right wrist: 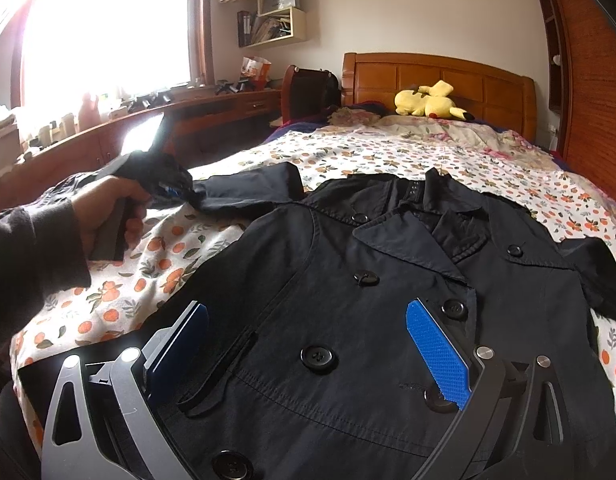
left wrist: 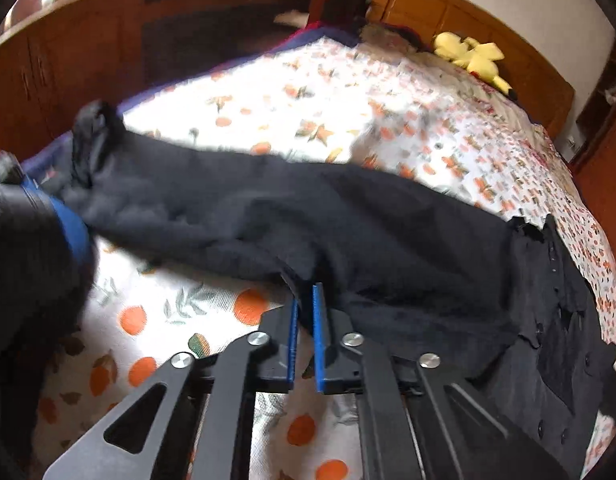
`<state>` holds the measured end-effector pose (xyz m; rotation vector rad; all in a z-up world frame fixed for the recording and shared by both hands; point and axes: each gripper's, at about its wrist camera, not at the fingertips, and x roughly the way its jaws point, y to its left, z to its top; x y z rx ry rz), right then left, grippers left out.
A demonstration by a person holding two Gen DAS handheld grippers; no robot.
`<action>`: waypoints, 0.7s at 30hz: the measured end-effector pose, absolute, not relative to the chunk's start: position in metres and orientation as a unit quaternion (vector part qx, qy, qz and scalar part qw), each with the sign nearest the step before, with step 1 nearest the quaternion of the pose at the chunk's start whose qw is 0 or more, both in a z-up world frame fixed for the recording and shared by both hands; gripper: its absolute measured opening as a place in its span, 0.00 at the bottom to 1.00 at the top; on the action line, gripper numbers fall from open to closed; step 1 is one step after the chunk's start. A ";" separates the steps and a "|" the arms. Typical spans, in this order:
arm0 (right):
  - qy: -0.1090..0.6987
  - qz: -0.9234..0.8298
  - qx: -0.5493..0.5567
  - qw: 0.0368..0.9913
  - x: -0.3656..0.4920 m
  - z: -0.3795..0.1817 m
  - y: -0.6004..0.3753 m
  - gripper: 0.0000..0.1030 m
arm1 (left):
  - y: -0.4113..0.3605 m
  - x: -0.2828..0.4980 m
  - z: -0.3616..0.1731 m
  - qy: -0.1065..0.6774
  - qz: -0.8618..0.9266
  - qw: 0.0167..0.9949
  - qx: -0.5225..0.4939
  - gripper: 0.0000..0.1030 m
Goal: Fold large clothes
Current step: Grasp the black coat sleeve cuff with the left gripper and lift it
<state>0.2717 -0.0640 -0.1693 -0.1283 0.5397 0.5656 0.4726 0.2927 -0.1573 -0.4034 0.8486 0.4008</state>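
Note:
A black double-breasted coat (right wrist: 347, 300) lies face up on the bed, collar toward the headboard. Its left sleeve (left wrist: 268, 216) stretches out across the sheet. My left gripper (left wrist: 306, 296) is shut on the lower edge of that sleeve; it also shows in the right wrist view (right wrist: 176, 192), held by a hand at the sleeve. My right gripper (right wrist: 308, 340) is open wide and empty, hovering over the coat's front, its blue pads (right wrist: 437, 354) on either side of the button rows.
The bed has an orange-print sheet (right wrist: 168, 264) and a wooden headboard (right wrist: 439, 76). A yellow plush toy (right wrist: 427, 100) lies by the pillows. A wooden counter (right wrist: 108, 136) under the window runs along the left side. A chair (right wrist: 308, 88) stands beside the headboard.

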 end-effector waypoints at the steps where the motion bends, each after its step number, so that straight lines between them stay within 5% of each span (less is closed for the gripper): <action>1: 0.262 0.271 -0.066 0.924 0.271 -0.168 -0.064 0.94 | 0.286 0.471 -0.148 0.399 0.192 0.879 -0.179 0.03; 11: 0.248 0.259 -0.041 0.933 0.264 -0.145 -0.095 0.94 | 0.188 0.459 -0.068 0.361 0.111 0.921 -0.090 0.02; 21: 0.241 0.238 -0.031 0.940 0.265 -0.138 -0.121 0.94 | 0.085 0.433 -0.068 0.374 0.026 0.927 -0.004 0.03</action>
